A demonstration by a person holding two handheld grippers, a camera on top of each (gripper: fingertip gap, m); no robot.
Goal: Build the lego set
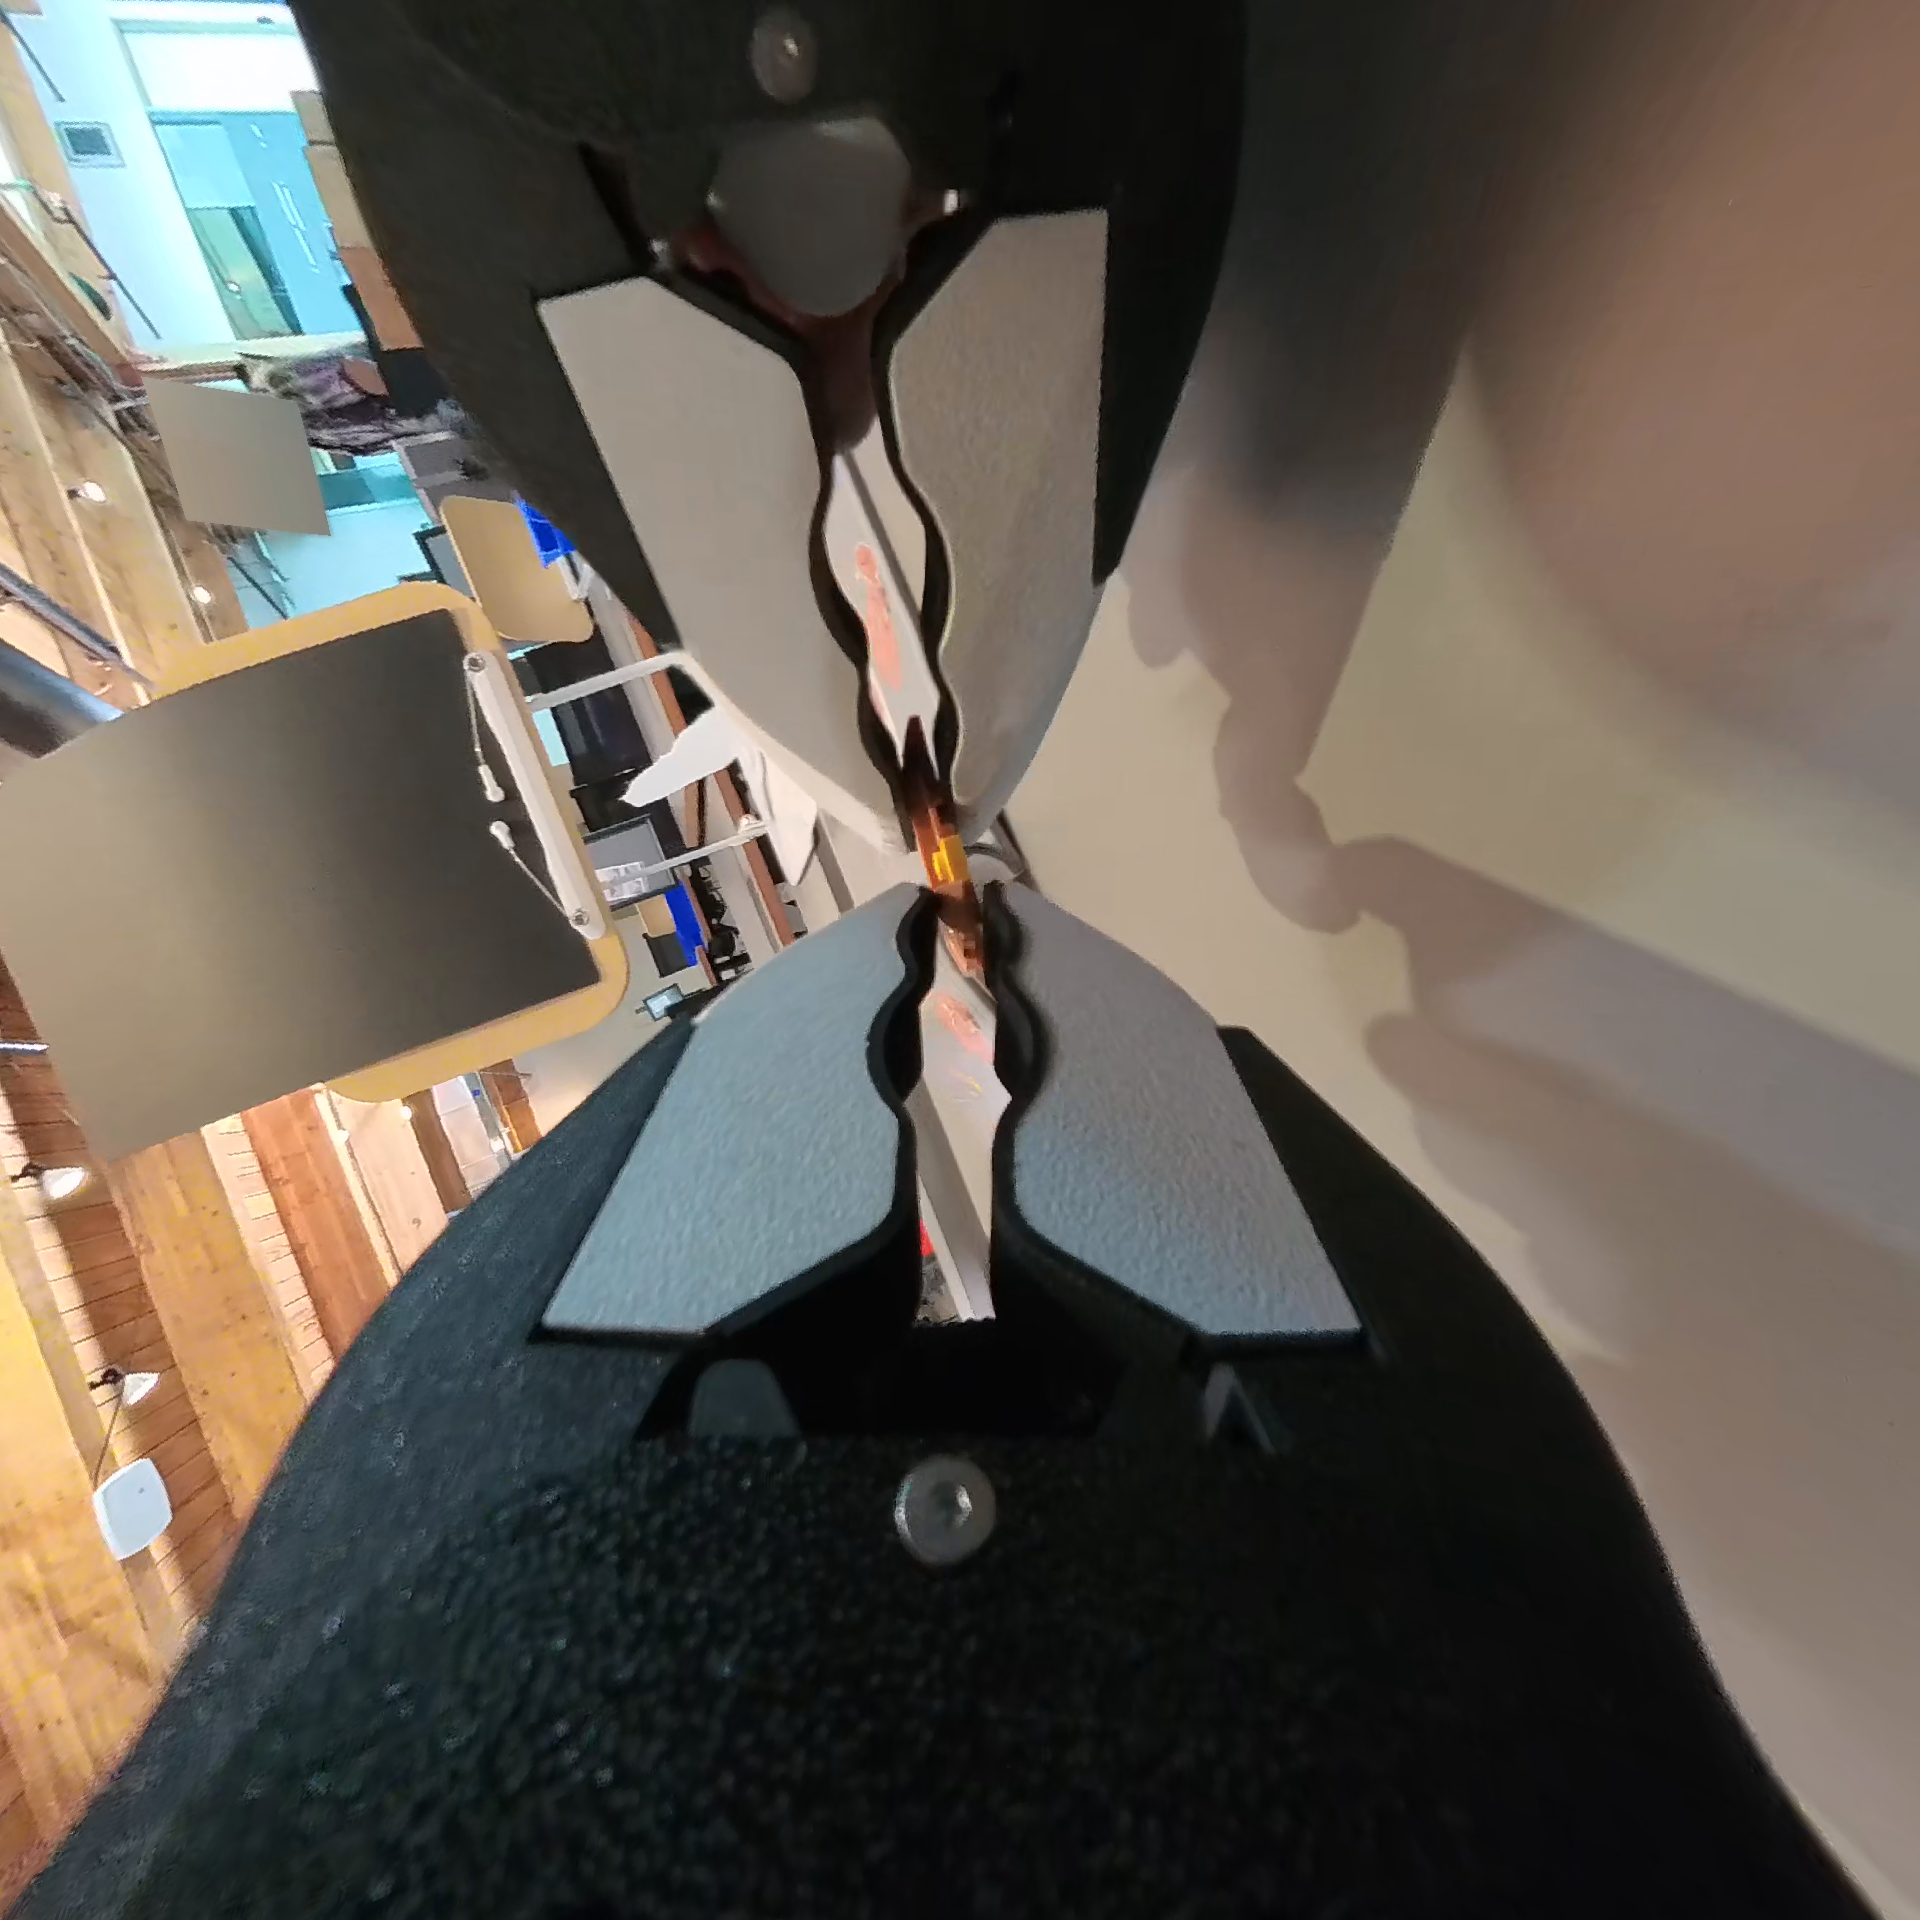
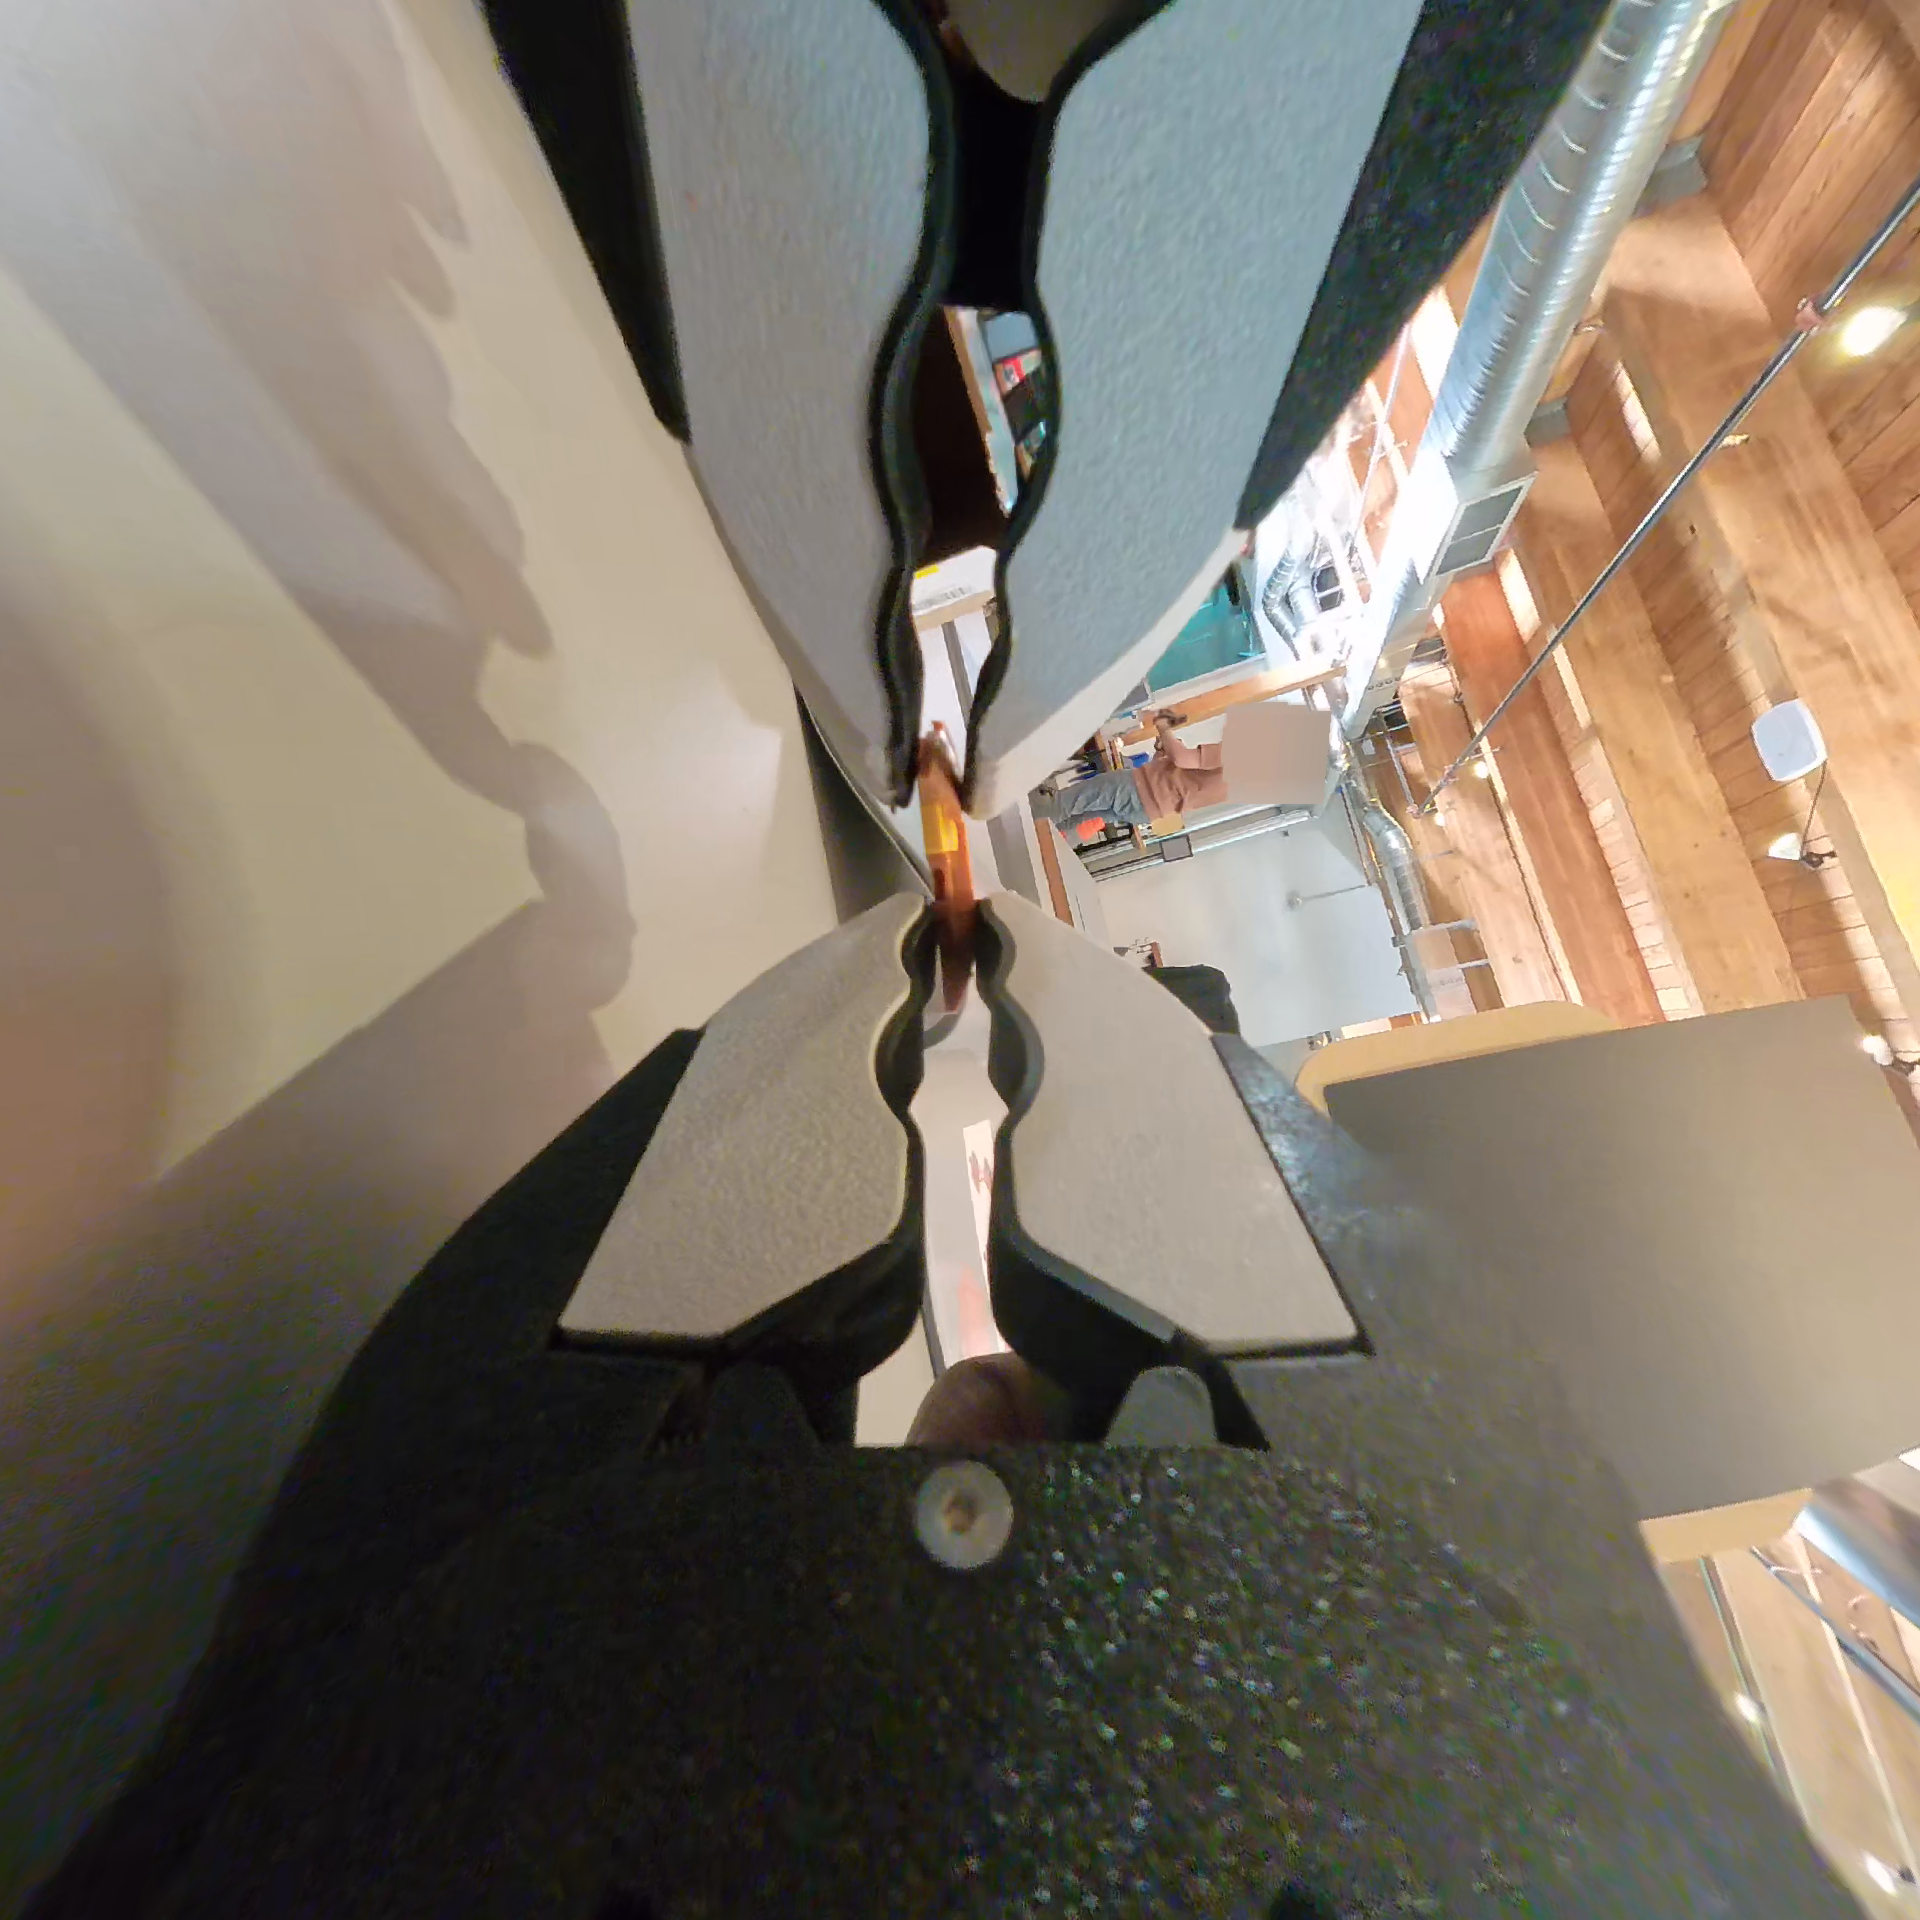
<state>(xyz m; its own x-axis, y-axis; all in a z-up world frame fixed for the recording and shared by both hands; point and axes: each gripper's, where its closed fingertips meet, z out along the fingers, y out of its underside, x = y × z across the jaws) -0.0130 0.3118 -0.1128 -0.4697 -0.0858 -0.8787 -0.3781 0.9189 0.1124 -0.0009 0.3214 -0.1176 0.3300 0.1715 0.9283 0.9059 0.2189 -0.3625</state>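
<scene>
Two grippers, one small item held between them.

1. Orange strip: thin, flat and amber-orange, with a short yellow band across its middle. It is seen edge-on and slightly blurred. It is off the pale surface, with each end in a different gripper.
2. Left gripper: at one end of the orange strip. The grey fingers with wavy black pads are nearly together and pinch that end at the very tips.
3. Right gripper: at the opposite end of the orange strip, facing the left gripper tip to tip. Its jaws are likewise narrowed onto the strip, and the pads press on both faces.
4. Pale surface: a cream plane to one side of the orange strip. The shadows of the grippers fall across it.
5. Dark panel: matt grey with a tan rim, well away from the orange strip on the side opposite the pale surface.
6. Person: stands far behind the orange strip, among benches.
7. Silver duct: ribbed, runs along timber boards, far from the orange strip.
</scene>
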